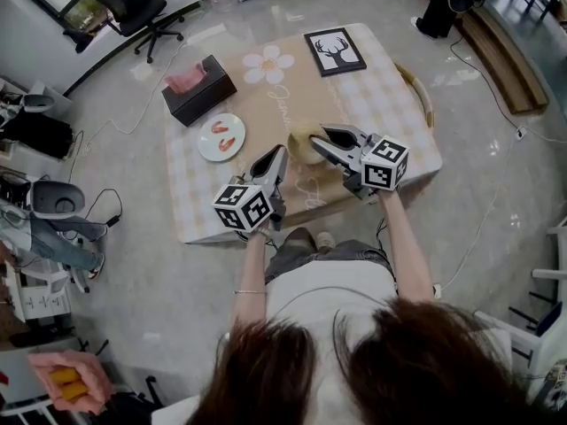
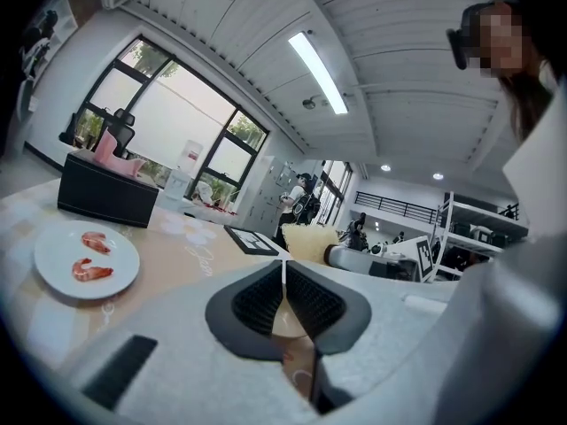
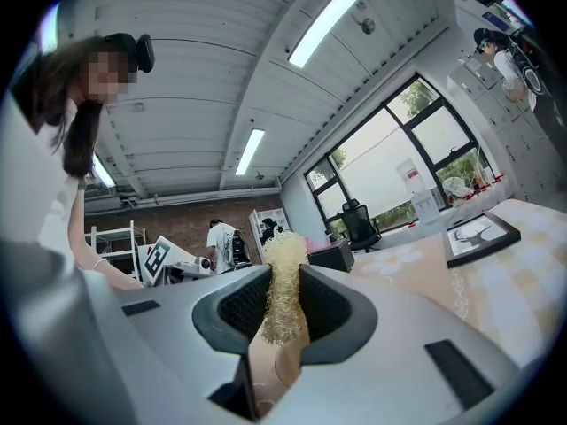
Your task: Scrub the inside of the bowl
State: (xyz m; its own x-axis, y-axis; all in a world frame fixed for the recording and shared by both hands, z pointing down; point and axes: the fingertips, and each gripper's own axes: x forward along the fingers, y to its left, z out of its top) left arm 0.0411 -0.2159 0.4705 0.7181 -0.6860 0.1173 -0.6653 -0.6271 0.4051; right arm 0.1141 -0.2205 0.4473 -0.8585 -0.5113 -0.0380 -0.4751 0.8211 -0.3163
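The right gripper (image 3: 283, 277) has its jaws closed on a pale yellow fibrous scrubber (image 3: 285, 301), which sticks out past the tips and hangs above the checked tablecloth (image 1: 390, 104) near the table's front edge. Just beside it, the left gripper (image 2: 283, 273) has its jaws together with nothing between them. Farther left lie a white plate (image 1: 205, 145) with pink food and a dark tissue box (image 1: 199, 96).
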